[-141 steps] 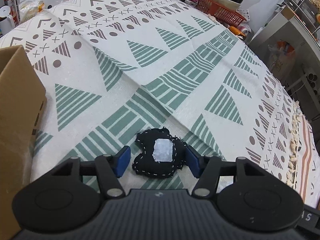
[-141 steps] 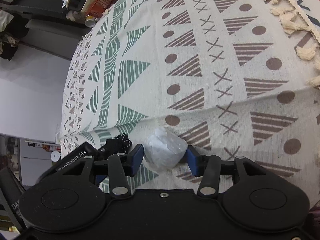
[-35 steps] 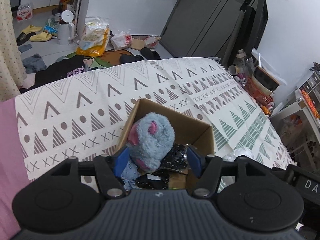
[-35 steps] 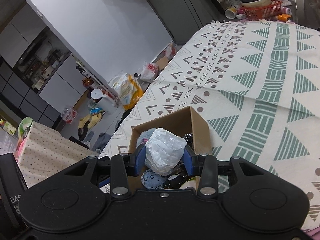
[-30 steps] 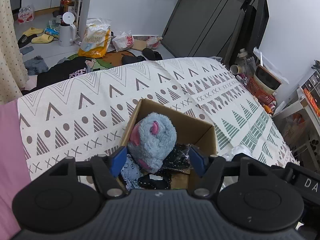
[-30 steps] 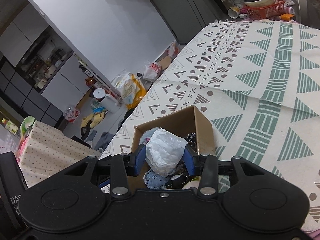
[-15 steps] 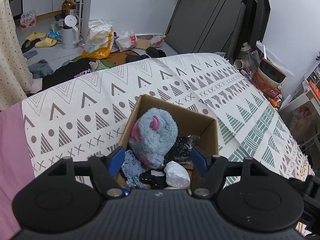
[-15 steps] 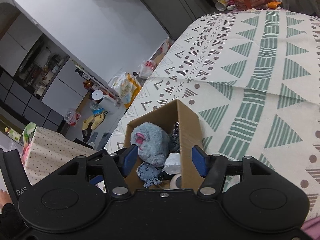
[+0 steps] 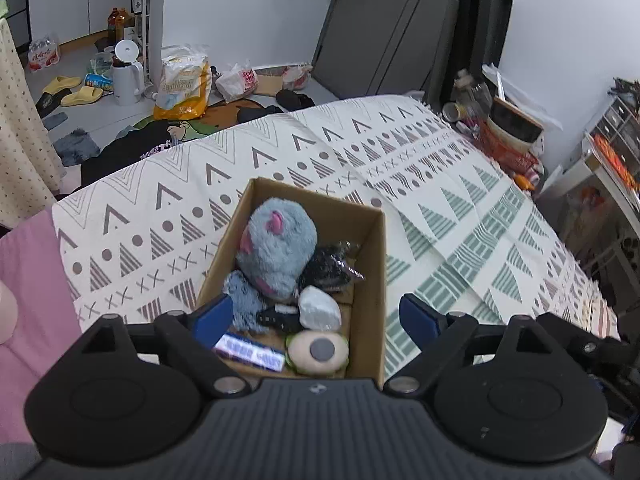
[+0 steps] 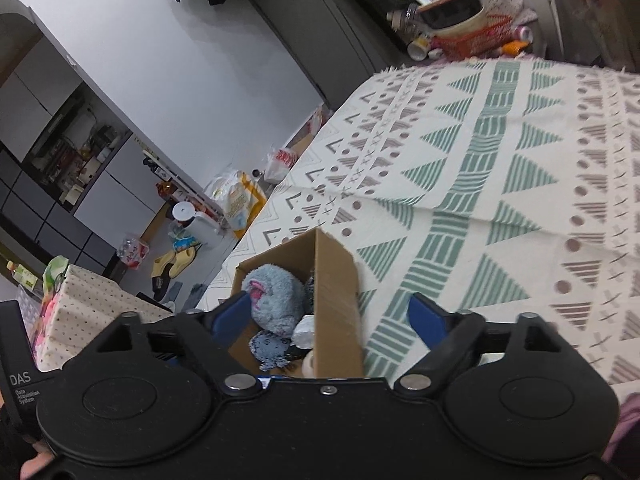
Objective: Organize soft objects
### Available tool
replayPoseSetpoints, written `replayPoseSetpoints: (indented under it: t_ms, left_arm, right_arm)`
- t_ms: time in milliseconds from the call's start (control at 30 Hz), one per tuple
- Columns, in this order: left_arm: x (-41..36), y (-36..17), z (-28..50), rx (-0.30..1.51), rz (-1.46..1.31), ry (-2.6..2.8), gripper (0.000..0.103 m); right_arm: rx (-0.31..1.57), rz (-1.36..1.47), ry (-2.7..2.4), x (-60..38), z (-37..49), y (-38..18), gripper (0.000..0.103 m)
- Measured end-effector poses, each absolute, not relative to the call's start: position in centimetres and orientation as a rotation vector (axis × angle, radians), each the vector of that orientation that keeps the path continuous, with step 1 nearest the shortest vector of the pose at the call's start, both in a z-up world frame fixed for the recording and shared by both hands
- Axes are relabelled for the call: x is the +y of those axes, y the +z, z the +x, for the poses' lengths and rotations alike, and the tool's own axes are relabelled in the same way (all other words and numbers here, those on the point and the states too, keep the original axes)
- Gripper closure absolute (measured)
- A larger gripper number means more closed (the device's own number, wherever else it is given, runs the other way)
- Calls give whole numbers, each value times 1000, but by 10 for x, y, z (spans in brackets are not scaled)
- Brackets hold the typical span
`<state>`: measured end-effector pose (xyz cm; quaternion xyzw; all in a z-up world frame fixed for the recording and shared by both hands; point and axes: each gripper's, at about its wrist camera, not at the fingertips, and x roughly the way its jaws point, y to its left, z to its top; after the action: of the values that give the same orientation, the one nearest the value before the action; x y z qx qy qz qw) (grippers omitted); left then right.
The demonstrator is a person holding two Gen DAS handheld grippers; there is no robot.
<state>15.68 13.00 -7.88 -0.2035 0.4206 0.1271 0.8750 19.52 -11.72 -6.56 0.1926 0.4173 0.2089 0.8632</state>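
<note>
Both tools hang above the cardboard box, which sits on a bed covered by a patterned blanket. The left tongs are spread wide with nothing between them, and the right tongs are likewise spread and empty. The step in hand looks like pulling clear after a drop; it is best done by lifting straight up so neither blue pad catches the box wall at 3 o'clock.

Inside the box, going left to right in the left wrist view: a grey-blue plush at 10 o'clock, a small black stitched toy below it, a white wrapped bundle near centre, and dark crinkled plastic at 2 o'clock. At 6 o'clock lie a purple packet and a round cream cushion-like piece.
</note>
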Motion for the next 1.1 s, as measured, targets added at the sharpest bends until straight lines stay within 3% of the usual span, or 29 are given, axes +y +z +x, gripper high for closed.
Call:
replayPoseSetpoints:
  t_ms: [300,500,1100]
  left_arm:
    - [103,-55,133,884,-383,265,7]
    - [86,-37,117,882,-340,257,1]
    - [55,-2,58,817,-273,219,1]
  right_arm:
    - [855,351,419,-146,176,-51,0]
    - [821,321,422,-162,161,-34,0]
    - [774,242,416,-198,111,-5,0]
